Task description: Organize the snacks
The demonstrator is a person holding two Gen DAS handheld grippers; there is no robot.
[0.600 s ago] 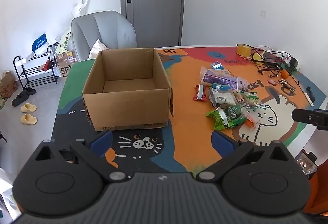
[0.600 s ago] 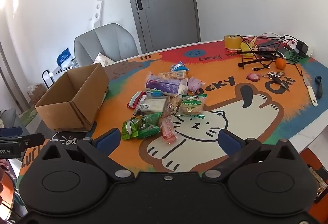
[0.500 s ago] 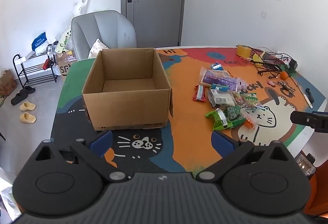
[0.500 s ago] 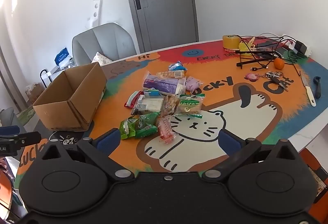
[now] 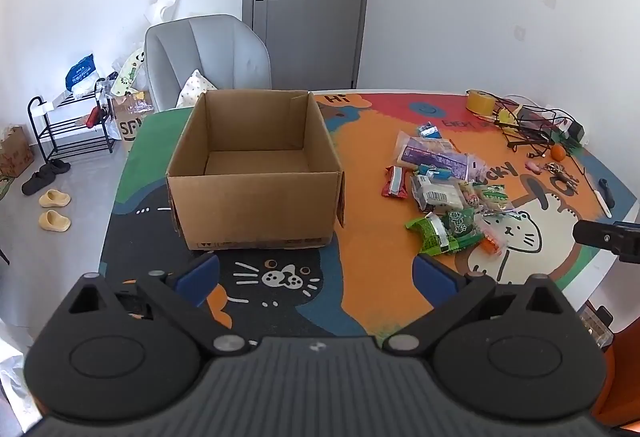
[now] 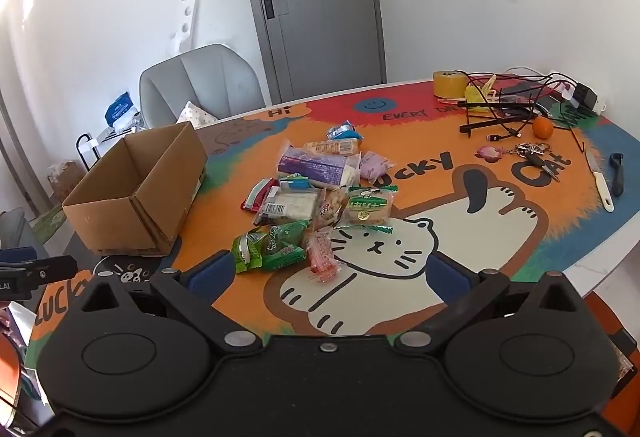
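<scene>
Your left hand-held gripper and right hand-held gripper both gape wide, grasping nothing. The cardboard box sits just ahead of the left; the snack pile lies ahead of the right on the desk.

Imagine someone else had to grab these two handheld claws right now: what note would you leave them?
Left gripper: open, empty, facing the cardboard box.
Right gripper: open, empty, facing the snack pile.
Box: upright on the table mat, top open, nothing visible inside.
Snacks: all loose in one heap on the mat, beside the box; green packets lie nearest the right gripper.
Done: nothing packed yet.
Left: every snack. The orange, keys and knife are apart from the heap.
</scene>
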